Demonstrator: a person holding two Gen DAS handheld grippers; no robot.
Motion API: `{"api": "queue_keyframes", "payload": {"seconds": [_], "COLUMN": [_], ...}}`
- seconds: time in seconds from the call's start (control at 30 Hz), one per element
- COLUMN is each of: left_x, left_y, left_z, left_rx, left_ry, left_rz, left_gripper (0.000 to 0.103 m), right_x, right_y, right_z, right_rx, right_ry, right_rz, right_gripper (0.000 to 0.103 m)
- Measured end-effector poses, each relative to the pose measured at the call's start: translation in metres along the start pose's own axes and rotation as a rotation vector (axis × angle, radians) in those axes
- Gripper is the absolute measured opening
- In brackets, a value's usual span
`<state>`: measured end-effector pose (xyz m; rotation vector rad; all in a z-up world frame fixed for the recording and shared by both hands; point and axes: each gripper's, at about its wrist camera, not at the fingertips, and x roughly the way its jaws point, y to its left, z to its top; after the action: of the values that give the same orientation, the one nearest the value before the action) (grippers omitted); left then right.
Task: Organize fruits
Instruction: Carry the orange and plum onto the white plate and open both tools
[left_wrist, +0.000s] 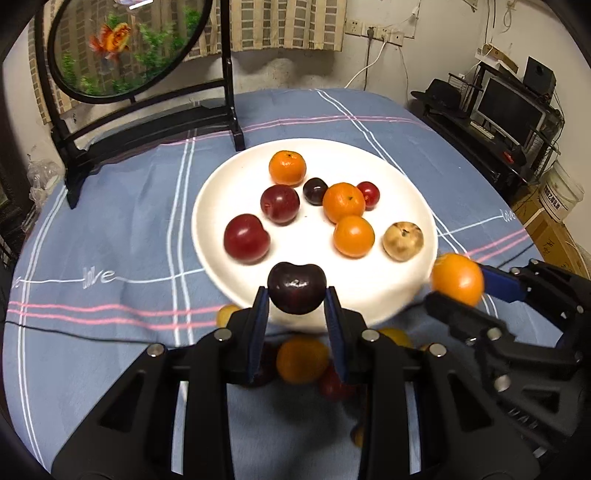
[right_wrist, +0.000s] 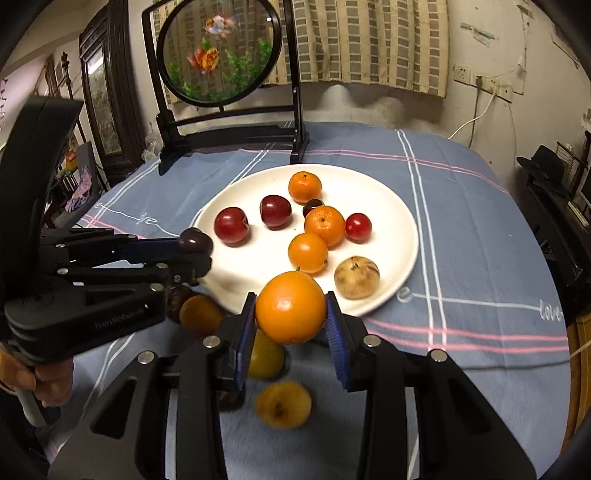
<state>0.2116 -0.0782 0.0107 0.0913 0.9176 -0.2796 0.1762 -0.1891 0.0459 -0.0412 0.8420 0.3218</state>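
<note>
A white plate (left_wrist: 332, 155) (right_wrist: 391, 206) on the blue checked cloth holds several fruits: oranges, red plums, a dark plum and a brown spotted fruit (left_wrist: 402, 240) (right_wrist: 357, 277). My left gripper (left_wrist: 296, 295) (right_wrist: 195, 251) is shut on a dark plum (left_wrist: 296, 292) (right_wrist: 195, 240) above the plate's near rim. My right gripper (right_wrist: 291, 314) (left_wrist: 458, 291) is shut on an orange (right_wrist: 290, 307) (left_wrist: 457, 278) just off the plate's near right edge. Several loose yellow, orange and red fruits (left_wrist: 302, 360) (right_wrist: 283, 404) lie on the cloth below the grippers.
A black stand with a round goldfish panel (left_wrist: 125, 44) (right_wrist: 219, 55) stands behind the plate at the back left. A desk with a monitor (left_wrist: 511, 109) lies beyond the table's right edge. A cable (left_wrist: 74, 332) crosses the cloth at left.
</note>
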Motion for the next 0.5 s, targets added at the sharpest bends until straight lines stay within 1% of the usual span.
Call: {"api": "queue_keyframes", "payload": {"seconds": [0.13, 0.17, 0.2, 0.27, 0.37, 0.5], "left_x": [0.021, 0.024, 0.025, 0.024, 0.021, 0.012], "left_y": [0.002, 0.003, 0.004, 0.007, 0.009, 0.017], "left_z": [0.008, 0.009, 0.011, 0.012, 0.011, 0.003], "left_rx": [-0.006, -0.010, -0.015, -0.024, -0.022, -0.038], "left_ry": [0.023, 0.023, 0.015, -0.005, -0.012, -0.013], "left_rz": [0.004, 0.002, 0.003, 0.013, 0.010, 0.016], "left_gripper": [0.033, 0.037, 0.046, 0.055, 0.056, 0.060], "right_x": [0.023, 0.028, 0.032, 0.036, 0.033, 0.021], "right_y": [-0.002, -0.002, -0.003, -0.005, -0.006, -0.009], "right_z": [0.008, 0.009, 0.010, 0.010, 0.007, 0.002], "right_rx": [-0.008, -0.011, -0.015, -0.013, 0.003, 0.019], "right_ry": [0.034, 0.038, 0.042, 0.044, 0.044, 0.040], "right_rz": [-0.017, -0.026, -0.038, -0.045, -0.021, -0.010], "right_gripper": [0.037, 0.039, 0.042, 0.042, 0.042, 0.042]}}
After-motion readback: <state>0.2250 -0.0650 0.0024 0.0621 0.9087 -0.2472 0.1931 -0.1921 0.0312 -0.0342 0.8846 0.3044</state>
